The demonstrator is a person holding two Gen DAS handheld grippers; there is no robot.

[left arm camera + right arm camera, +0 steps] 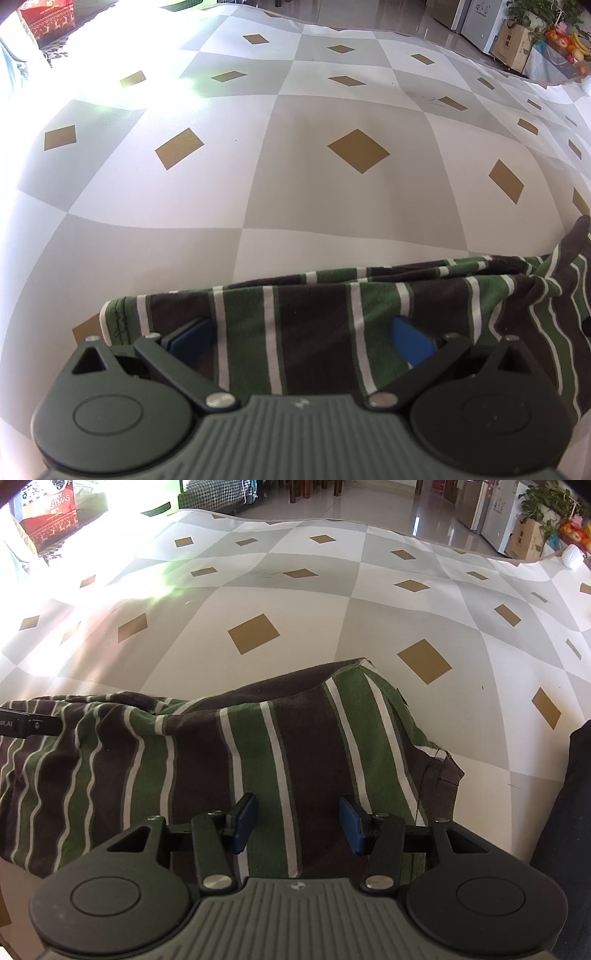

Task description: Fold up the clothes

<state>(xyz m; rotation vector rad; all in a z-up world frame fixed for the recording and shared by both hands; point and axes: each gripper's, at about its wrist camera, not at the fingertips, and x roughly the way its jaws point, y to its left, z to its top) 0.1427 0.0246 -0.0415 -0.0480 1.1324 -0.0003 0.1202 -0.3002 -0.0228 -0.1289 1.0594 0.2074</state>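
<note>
Through your left wrist camera, the left gripper (301, 338) hangs over a brown, green and white striped knit garment (317, 325) that lies on a white and grey checked mat with ochre diamonds (258, 166). Its blue-padded fingers (412, 341) are spread wide, with striped cloth lying flat beneath the gap and nothing pinched. The gripper body covers the near part of the garment, and the garment runs off toward the right, where a dark brown part (570, 243) rises and is cut by the picture's border. At the garment's left end a stitched hem (118, 321) shows. The far left is washed out by glare, so little can be read there beyond a red patterned bag (50, 16). Through your right wrist camera, the right gripper (297, 821) also points down at the garment (221, 753), its fingers (351, 823) partly apart with flat cloth under the gap; whether the tips touch the fabric cannot be told. The garment is bunched and rumpled on the left, where a thin black piece of the other tool (29, 725) pokes in from the edge. A brown cuff or band (445, 782) sits at the right. A dark shape (576, 830) fills the right border and cannot be identified.
</note>
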